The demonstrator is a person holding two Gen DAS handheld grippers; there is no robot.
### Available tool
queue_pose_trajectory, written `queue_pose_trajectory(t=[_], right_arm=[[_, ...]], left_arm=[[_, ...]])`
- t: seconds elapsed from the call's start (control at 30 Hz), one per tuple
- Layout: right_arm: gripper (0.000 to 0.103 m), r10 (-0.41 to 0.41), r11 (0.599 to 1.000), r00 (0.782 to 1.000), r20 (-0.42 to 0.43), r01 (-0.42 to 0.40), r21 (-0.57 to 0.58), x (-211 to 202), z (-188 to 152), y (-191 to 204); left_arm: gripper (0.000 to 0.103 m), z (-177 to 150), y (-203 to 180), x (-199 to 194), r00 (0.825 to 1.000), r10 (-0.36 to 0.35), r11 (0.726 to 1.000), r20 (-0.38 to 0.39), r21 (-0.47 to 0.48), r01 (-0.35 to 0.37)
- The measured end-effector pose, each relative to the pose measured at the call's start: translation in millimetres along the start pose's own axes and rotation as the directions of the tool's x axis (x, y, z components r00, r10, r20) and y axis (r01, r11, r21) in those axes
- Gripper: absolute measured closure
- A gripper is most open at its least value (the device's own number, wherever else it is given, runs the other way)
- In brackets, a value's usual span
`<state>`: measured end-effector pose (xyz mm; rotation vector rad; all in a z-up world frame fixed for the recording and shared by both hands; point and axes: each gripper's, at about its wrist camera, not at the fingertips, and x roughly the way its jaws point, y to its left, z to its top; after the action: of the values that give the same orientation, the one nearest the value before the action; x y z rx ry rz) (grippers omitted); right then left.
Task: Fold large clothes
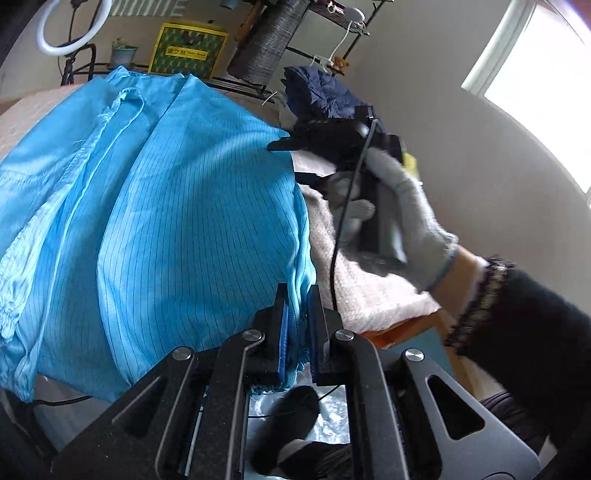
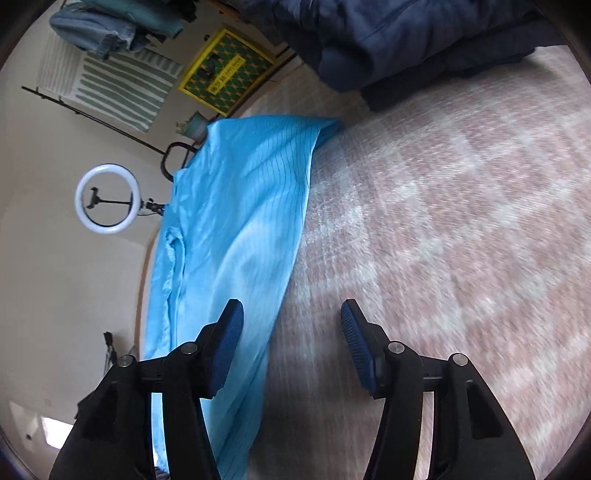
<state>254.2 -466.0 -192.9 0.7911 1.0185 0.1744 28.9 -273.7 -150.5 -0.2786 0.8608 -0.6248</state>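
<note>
Beyond my work I see a white ring light on a black stand [image 2: 107, 198], a yellow-framed green patterned box [image 1: 187, 50], a small potted plant [image 1: 123, 54] beside it — and a pinkish checked blanket [image 2: 461, 206].

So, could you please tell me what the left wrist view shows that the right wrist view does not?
Only the left wrist view shows the left claw shut on the blue garment's edge, plus the gloved hand holding the right claw. Only the right wrist view shows the right claw's pads apart with nothing between them, and a striped wall hanging. Both show the garment, ring light, yellow box and navy clothing.
</note>
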Motion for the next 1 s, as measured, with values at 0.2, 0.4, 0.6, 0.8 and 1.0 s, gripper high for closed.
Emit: queue_pose_trajectory(t=[0.2,0.4,0.6,0.8,1.0], right_arm=[[0.088,0.015,0.999,1.0,0.017,-0.015,0.042,26,19,13],[0.102,-0.123,0.991,0.99,0.071,0.127,-0.051,29,24,43],[0.102,-0.241,0.948,0.961,0.134,0.263,-0.178,24,23,87],[0.102,-0.343,0.841,0.917,0.204,0.396,-0.368,41,11,150],[0.103,-0.428,0.651,0.86,0.279,0.508,-0.564,82,-16,215]], left_arm=[[0.097,1,4,-2,1.0,-0.018,1.0,-0.001,-0.023,0.018],[0.097,-4,18,-7,0.998,-0.056,0.995,0.007,-0.078,0.056],[0.097,-5,41,-15,0.996,-0.09,0.982,0.013,-0.163,0.091],[0.097,-8,69,-28,0.994,-0.102,0.963,0.024,-0.249,0.105],[0.097,-16,97,-41,0.993,-0.108,0.934,0.044,-0.337,0.116]])
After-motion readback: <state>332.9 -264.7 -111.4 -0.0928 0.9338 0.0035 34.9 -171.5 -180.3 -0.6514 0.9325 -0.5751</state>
